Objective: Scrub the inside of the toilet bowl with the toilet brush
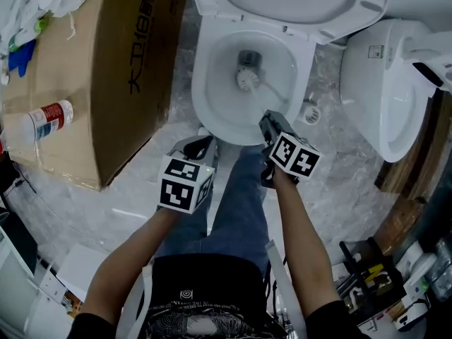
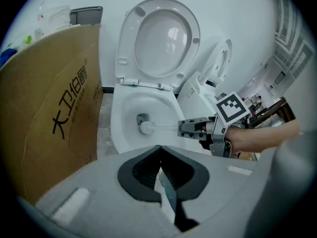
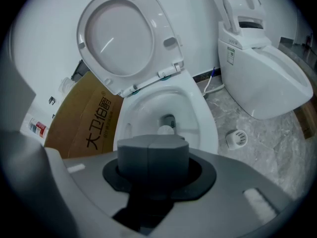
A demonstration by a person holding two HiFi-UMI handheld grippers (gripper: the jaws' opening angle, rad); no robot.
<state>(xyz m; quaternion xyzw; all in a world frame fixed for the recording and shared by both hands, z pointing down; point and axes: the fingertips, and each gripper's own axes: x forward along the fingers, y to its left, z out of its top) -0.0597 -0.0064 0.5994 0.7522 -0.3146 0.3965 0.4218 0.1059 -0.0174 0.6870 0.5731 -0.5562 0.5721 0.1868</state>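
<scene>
Lightness and stiffness are expected of the toilet brush (image 1: pixel 248 78), its head set by the drain of the toilet bowl (image 1: pixel 209 56), its handle end, judged the proper hold, clamped in the right gripper (image 1: pixel 270 124) above the front rim, while the left gripper (image 1: pixel 200 145) is closed on nothing.

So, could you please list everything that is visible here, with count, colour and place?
toilet: one, white, centre, lid raised
toilet brush: one, white head, inside that toilet's bowl
second toilet: one, white, right of the first
cardboard box: one, brown, left of the toilet
bottle: one, white with red label, lying on the box
round slotted cap: one, white, on the floor between the toilets
jeans: blue, on the person's legs
left gripper: one, grey, jaws shut, empty, above the legs
right gripper: one, grey, shut on the brush handle
</scene>
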